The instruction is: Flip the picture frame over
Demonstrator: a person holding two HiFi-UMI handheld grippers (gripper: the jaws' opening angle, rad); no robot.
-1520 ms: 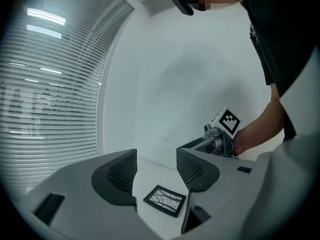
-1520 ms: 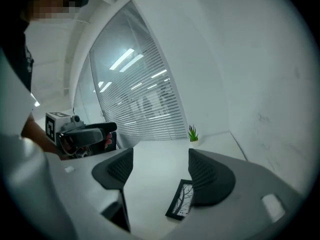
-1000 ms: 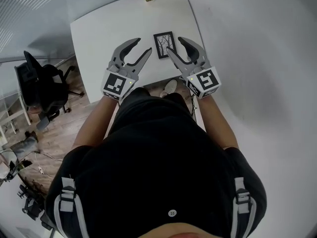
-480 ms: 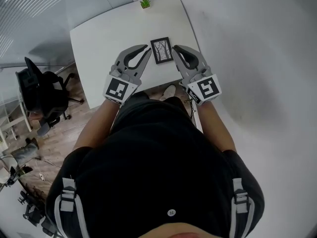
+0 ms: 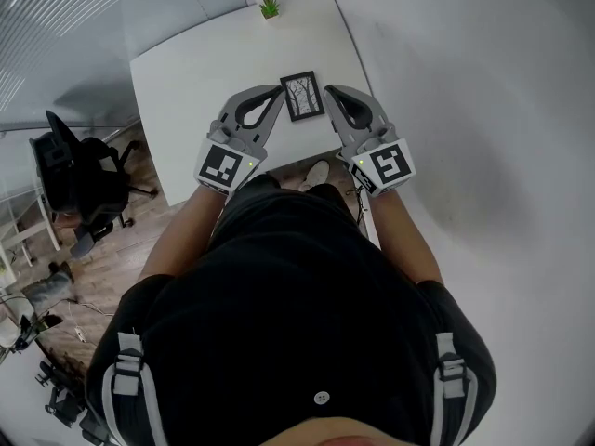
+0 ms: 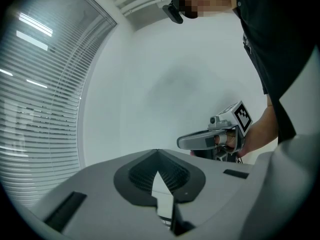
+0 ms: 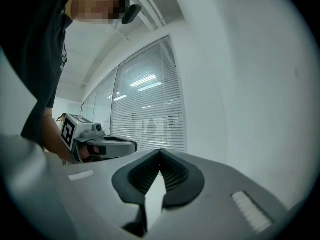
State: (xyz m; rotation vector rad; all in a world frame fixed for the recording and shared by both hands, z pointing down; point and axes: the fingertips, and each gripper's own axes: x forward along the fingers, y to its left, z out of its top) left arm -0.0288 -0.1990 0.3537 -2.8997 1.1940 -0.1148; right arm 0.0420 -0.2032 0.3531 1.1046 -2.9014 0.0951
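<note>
The picture frame [image 5: 302, 96] is lying flat on the white desk [image 5: 195, 72], toward its near right part, tree print facing up. That fits 2 stages: print side waiting to go down, or back side already turned under. Can't tell which.

The left tongs [image 5: 279, 91] & right tongs [image 5: 328, 90] are hovering level just beside the frame's left & right edges, apparently not touching it. Both pairs of jaws are sitting together w/ nothing between, having just been closing.

Judgement: doing this well now means keeping both tips clear of the thin frame & approx symmetrical, not nudging it toward the desk edge.

Only container: a small pot at the desk's far edge, holding a green plant [image 5: 269, 7]. The pot itself is too small to read.
</note>
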